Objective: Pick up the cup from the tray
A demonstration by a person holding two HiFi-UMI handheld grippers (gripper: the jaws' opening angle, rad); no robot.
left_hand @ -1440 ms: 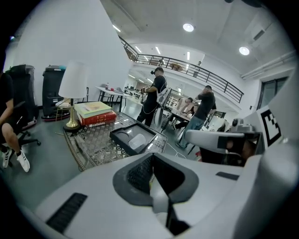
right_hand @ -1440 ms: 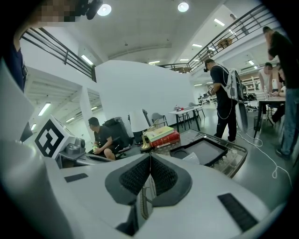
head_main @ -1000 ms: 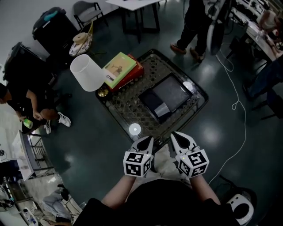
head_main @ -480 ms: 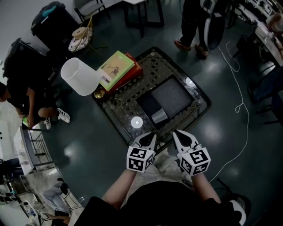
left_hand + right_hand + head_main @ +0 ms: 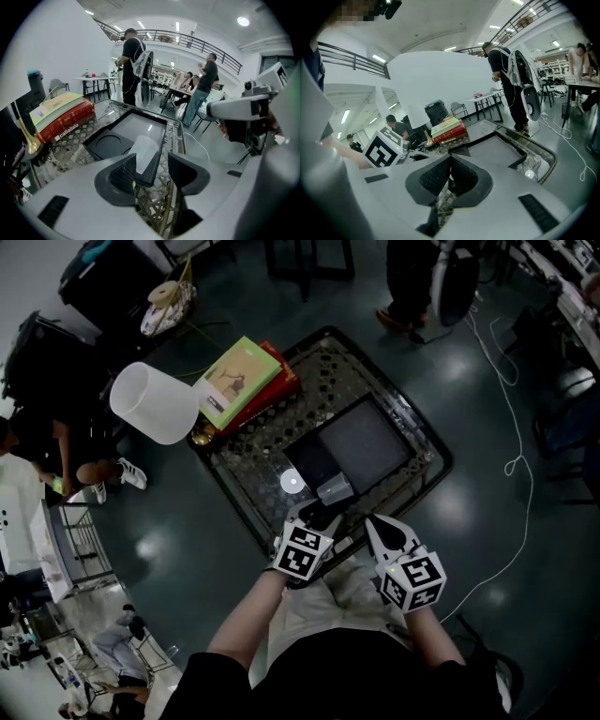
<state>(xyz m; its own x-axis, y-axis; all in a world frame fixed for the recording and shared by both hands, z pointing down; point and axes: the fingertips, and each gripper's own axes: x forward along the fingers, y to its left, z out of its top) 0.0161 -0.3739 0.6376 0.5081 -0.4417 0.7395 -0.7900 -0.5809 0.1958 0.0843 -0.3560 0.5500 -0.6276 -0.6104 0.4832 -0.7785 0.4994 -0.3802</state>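
A translucent cup (image 5: 335, 488) stands at the near corner of the black tray (image 5: 366, 432) on the glass table. In the left gripper view the cup (image 5: 145, 149) rises just beyond the jaws, its base partly hidden behind the left one; the tray (image 5: 133, 124) stretches behind it. My left gripper (image 5: 317, 518) (image 5: 152, 164) is at the tray's near edge. Its jaws are opening and the pads touch nothing. My right gripper (image 5: 377, 526) (image 5: 450, 176) hovers beside it over the table's near rim, shut and empty.
A green and red stack of books (image 5: 246, 381) and a lamp with a white shade (image 5: 155, 402) sit at the table's far left. The wicker-patterned glass table (image 5: 262, 460) has a raised rim. People stand and sit around; a white cable (image 5: 511, 465) lies on the floor at the right.
My left gripper has moved forward to the tray's near edge, close to the cup, and its jaws have parted. The right gripper has kept its place and stays shut.
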